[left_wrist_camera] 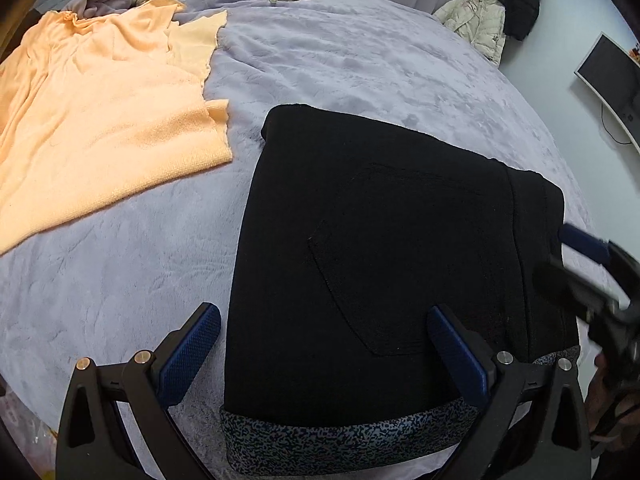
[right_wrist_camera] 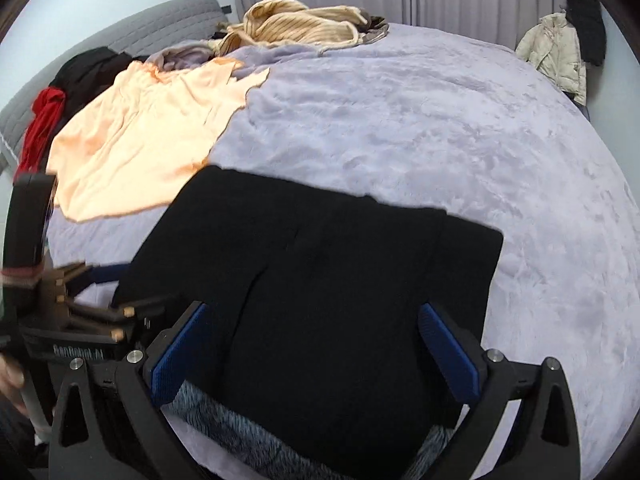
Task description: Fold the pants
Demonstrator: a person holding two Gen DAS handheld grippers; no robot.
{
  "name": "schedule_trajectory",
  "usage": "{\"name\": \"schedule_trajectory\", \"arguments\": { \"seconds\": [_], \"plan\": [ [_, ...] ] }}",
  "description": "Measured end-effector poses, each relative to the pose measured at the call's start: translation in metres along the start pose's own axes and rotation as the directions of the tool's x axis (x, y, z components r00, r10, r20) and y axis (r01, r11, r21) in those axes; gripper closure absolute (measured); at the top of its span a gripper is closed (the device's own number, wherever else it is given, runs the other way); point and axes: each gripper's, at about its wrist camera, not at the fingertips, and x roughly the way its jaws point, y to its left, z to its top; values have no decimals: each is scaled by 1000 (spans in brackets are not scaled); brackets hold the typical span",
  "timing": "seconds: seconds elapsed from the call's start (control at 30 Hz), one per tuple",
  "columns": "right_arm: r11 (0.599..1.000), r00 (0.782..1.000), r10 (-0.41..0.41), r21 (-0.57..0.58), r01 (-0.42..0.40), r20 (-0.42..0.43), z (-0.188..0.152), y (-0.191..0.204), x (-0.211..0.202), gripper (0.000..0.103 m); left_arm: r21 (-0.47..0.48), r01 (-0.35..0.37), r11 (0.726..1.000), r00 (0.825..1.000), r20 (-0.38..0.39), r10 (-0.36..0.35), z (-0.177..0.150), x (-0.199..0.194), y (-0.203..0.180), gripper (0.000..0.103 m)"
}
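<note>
Left wrist view puts the black pants [left_wrist_camera: 380, 248] front and centre — folded into a thick rectangle on the lavender blanket [left_wrist_camera: 360, 60], a speckled grey lining showing along the near edge. Left gripper [left_wrist_camera: 324, 352] hangs over that near edge, jaws spread wide, blue pads on either side, gripping nothing. Right gripper [right_wrist_camera: 312, 356] is just as wide apart above the pants' other end, nothing between its pads either. Off to the left lies an orange top [left_wrist_camera: 100, 120], its hem near the pants; beyond it, a striped beige garment [right_wrist_camera: 300, 26] — and a cream jacket [right_wrist_camera: 560, 48] past the bed's far corner.
</note>
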Motion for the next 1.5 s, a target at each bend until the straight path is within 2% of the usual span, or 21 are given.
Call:
{"name": "schedule_trajectory", "arguments": {
  "seconds": [0.1, 0.2, 0.3, 0.37, 0.43, 0.53, 0.63, 0.73, 0.8, 0.83, 0.87, 0.93, 1.0, 1.13, 1.2, 1.3, 1.4, 1.5],
  "plan": [
    [993, 993, -118, 15, 118, -30, 27, 8, 30, 0, 10, -7, 1000, 1000, -2, 7, 2, 0, -2, 0],
    [964, 961, -264, -66, 259, -79, 32, 28, 66, 0, 5, -19, 1000, 1000, -7, 19, 3, 1, -3, 0],
    [955, 957, -288, -85, 284, -41, 17, 39, 55, 0, 40, -17, 999, 1000, -2, 17, 1, 1, -6, 0],
    [972, 971, -234, -9, 234, -53, 1, 26, 40, 0, 68, -26, 997, 999, 27, 24, -2, -3, -7, 0],
    [981, 981, -192, 28, 193, -33, -15, 17, 27, 0, 65, -10, 998, 1000, 20, 9, -4, -6, -4, 0],
    [977, 976, -214, 7, 215, -35, -37, 10, 15, 0, 82, 13, 997, 1000, -2, -13, -9, -15, 2, 0],
    [979, 979, -200, 33, 201, -45, -54, 4, 5, 0, 83, -34, 996, 999, 33, 31, -10, -32, 8, 0],
    [983, 983, -178, 43, 180, -38, -65, 2, -1, 0, 74, -40, 996, 994, 103, 33, 8, -48, 13, 0],
    [982, 982, -188, 32, 189, -29, -65, 3, -4, 0, 64, -101, 993, 988, 125, 93, 35, -41, 11, 0],
    [981, 981, -192, 28, 192, -28, -64, 3, -4, 0, 53, -142, 988, 983, 121, 135, 50, -31, 8, 0],
    [980, 980, -196, 27, 197, -25, -62, 4, -6, 0, 54, -144, 988, 986, 92, 138, 64, -15, 4, 0],
    [980, 981, -194, 34, 194, -1, -61, 4, -14, 0, 67, -134, 989, 990, -37, 137, 79, 26, 0, 0],
    [982, 982, -187, 38, 186, 25, -62, 2, -26, 0, 33, -114, 993, 992, -51, 115, 76, 38, 6, 0],
    [979, 979, -193, 78, 188, 61, -73, -19, -53, 0, 21, -62, 998, 998, 12, 62, 55, 2, 12, 0],
    [980, 985, -165, 123, 157, 55, -78, -36, -59, 0, 50, -16, 999, 999, 40, 14, 35, -20, 9, 0],
    [981, 994, -91, 180, 80, 55, -83, -59, -58, 0, 83, 38, 996, 999, 13, -39, 21, -29, 8, 0],
    [979, 999, -18, 202, 10, 41, -81, -73, -42, 0, 114, -25, 993, 999, -19, 28, 13, -21, 6, 0],
    [969, 1000, 27, 244, -29, 13, -78, -80, -22, 0, 96, 4, 995, 999, -40, 0, 12, -13, 9, 0]
  ]
}}
